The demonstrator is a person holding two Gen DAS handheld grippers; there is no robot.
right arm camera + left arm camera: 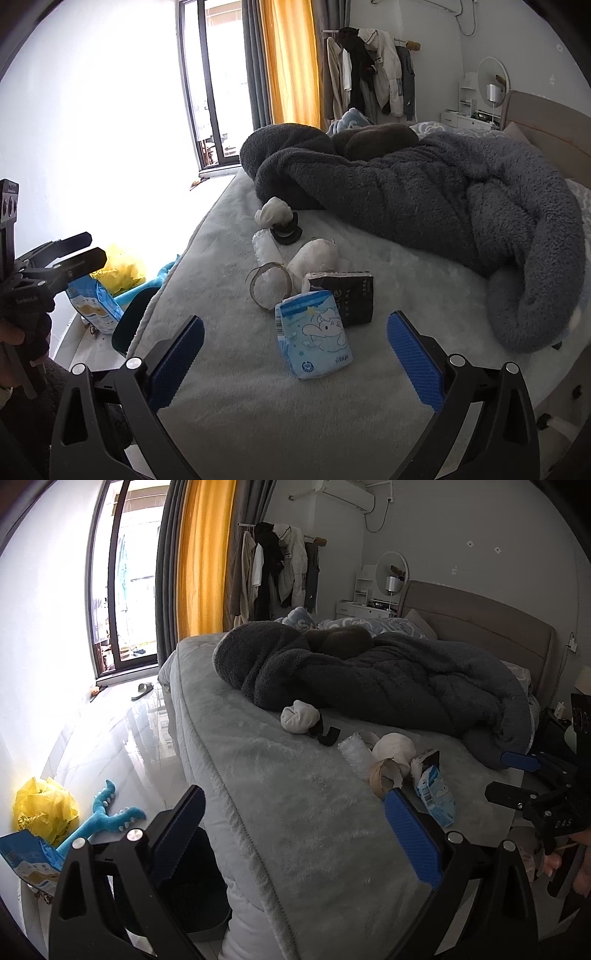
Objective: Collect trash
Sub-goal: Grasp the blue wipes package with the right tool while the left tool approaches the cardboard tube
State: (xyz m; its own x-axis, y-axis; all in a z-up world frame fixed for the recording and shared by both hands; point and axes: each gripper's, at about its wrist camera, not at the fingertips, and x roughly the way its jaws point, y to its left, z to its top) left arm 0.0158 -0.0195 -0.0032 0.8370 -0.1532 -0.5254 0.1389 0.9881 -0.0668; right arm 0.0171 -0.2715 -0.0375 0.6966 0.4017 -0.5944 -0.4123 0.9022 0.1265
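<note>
Both the right gripper (295,354) and left gripper (295,834) gape wide, empty; blue tissue pack (316,334) sits between right fingers, so closing shallow risks pinching the bed cover (236,406).

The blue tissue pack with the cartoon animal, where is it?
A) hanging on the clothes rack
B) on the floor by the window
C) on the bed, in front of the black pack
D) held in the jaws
C: the blue tissue pack lies on the bed, just before the black pack, with both grippers' jaws open and empty.
</note>
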